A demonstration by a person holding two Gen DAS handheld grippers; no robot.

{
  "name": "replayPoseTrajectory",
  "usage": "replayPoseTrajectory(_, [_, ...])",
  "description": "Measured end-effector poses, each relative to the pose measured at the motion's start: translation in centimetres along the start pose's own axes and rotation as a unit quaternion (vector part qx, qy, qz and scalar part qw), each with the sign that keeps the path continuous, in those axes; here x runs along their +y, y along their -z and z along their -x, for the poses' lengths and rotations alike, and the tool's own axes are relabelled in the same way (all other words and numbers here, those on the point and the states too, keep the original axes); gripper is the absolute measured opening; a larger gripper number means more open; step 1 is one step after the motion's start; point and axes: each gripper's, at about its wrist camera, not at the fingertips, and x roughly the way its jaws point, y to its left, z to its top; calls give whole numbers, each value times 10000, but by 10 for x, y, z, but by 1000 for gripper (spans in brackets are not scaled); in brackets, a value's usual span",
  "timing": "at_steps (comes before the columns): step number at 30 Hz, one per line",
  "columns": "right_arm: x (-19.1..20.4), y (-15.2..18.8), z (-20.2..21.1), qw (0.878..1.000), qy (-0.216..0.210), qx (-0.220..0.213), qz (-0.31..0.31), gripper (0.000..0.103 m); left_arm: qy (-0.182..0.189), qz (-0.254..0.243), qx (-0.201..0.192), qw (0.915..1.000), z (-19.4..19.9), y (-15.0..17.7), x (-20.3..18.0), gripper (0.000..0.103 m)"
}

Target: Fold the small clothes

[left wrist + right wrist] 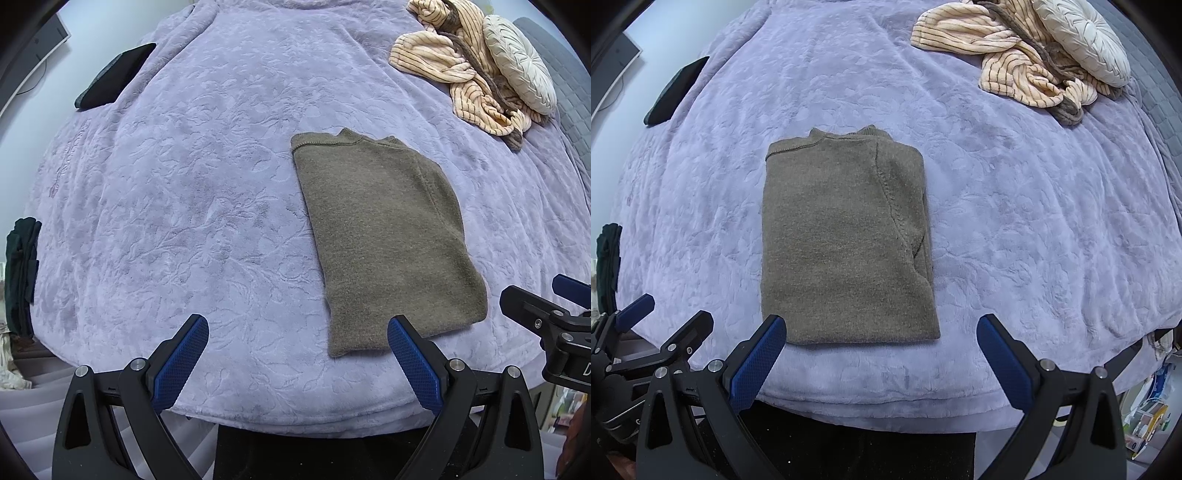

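Blue bumpy pads point(177, 363) on the left gripper point(297, 350) sit closest, with its jaws wide apart and holding nothing. Right gripper point(881, 350) is the same, jaws wide and empty. Both hang over the near edge of the bed. Just past them lies the sweater point(846, 240), a soft, fuzzy brown-green knit. It is folded into a long neat rectangle with its collar at the far end, and a stitched sleeve seam curves down its right side. It rests flat on the blanket point(1015, 221), which is purple, plushy and pressed with leaf shapes. I think the sides are done, so the next fold goes near end to far end. That calls for pinching both near corners. Far right lie a striped towel point(1015, 66) and a round pillow point(1082, 40).
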Motion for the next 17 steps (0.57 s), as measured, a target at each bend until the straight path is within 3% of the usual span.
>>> replayPoseTrajectory(17, [2,3,-3,10000,-2,10,-23,103,-20,-109,-117,9999,2,-4,-2,98])
